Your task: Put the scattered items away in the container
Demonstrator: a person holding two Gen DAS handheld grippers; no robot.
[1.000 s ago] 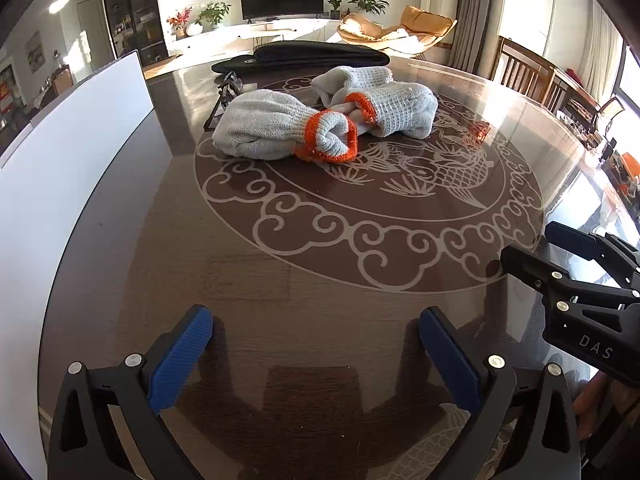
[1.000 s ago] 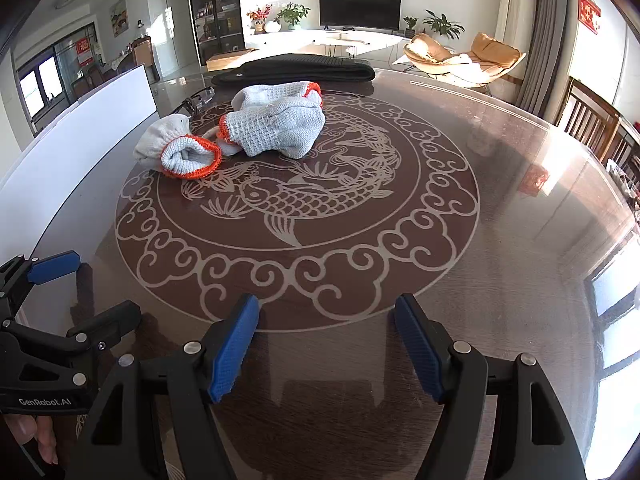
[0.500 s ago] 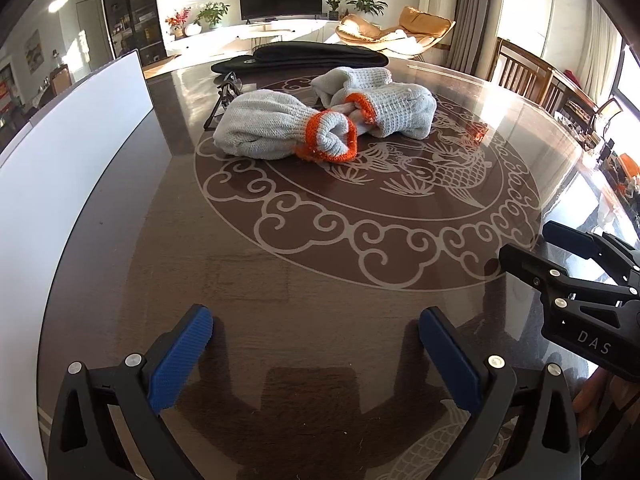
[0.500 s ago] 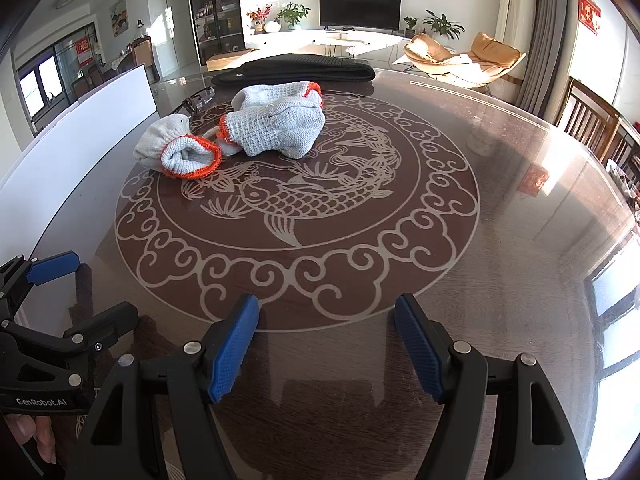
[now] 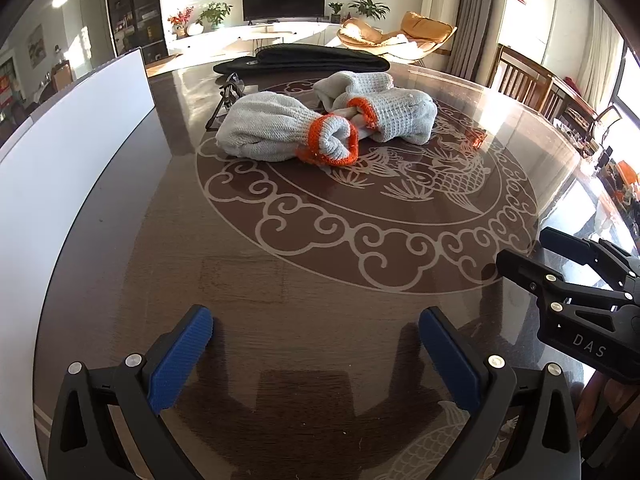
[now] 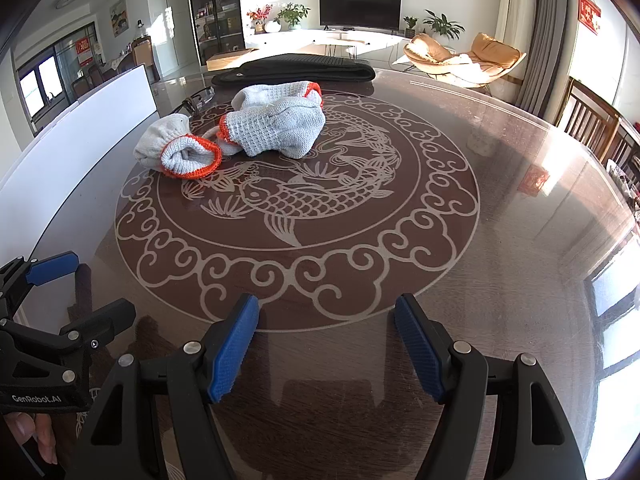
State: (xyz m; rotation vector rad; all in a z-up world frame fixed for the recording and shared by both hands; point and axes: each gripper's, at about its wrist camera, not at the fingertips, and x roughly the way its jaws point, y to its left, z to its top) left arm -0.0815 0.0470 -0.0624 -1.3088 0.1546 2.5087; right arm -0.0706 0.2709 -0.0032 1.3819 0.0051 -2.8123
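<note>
Left claw [image 5: 316,354] gapes above the glossy worktop [image 5: 280,280]; rolled grey gloves [image 5: 320,128] with orange cuffs lie ahead, white container [image 5: 60,152] alongside, right claw [image 5: 560,256] beside.

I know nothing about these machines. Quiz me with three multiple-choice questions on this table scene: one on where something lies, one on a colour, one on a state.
1. Where does the black padded cloth case lie?
A. At the table's far edge, behind the gloves
B. Between the two grippers
C. On a chair

2. What colour are the cuffs of the grey knitted work gloves?
A. Green
B. Orange
C. Purple

3. In what state are the blue-padded left gripper and right gripper?
A. Both shut on gloves
B. One holds the case
C. Both open and empty

Answers:
1 A: it lies past the glove pile, by the far rim of the dark patterned glass table.
2 B: the rolled cuff ends show orange bands.
3 C: each gripper's pads stand wide apart with only table between them.
</note>
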